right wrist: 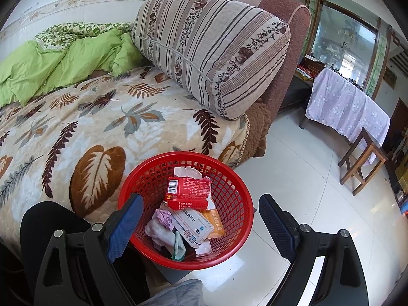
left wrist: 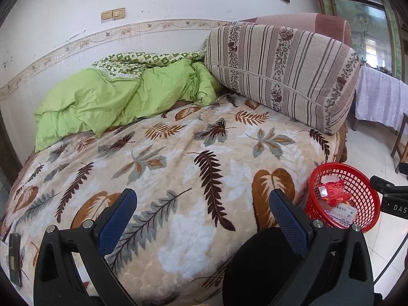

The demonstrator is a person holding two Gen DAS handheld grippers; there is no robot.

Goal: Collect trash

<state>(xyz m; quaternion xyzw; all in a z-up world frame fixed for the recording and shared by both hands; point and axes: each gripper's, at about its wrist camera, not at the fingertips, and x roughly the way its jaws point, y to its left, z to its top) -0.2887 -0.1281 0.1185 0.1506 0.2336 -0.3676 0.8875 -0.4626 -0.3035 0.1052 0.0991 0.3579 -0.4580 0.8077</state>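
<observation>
On the floor just beside the bed's near corner, a red mesh basket (right wrist: pixel 188 209) is seen, standing upright. Inside it lie a red carton (right wrist: pixel 188 191) with a barcode, a white medicine box (right wrist: pixel 193 225) printed in blue, an orange packet (right wrist: pixel 214 223), and crumpled tissue (right wrist: pixel 163 223). The right hand-held gripper (right wrist: pixel 201 225) is held above the basket with jaws spread wide, nothing between them. The left hand-held gripper (left wrist: pixel 202 223) is likewise spread wide and empty, held over the leaf-patterned blanket (left wrist: pixel 178 158) on the bed. A green quilt (left wrist: pixel 114 99) is bunched against the wall, and a striped bolster (left wrist: pixel 280 71) rests at the bed's far end.
</observation>
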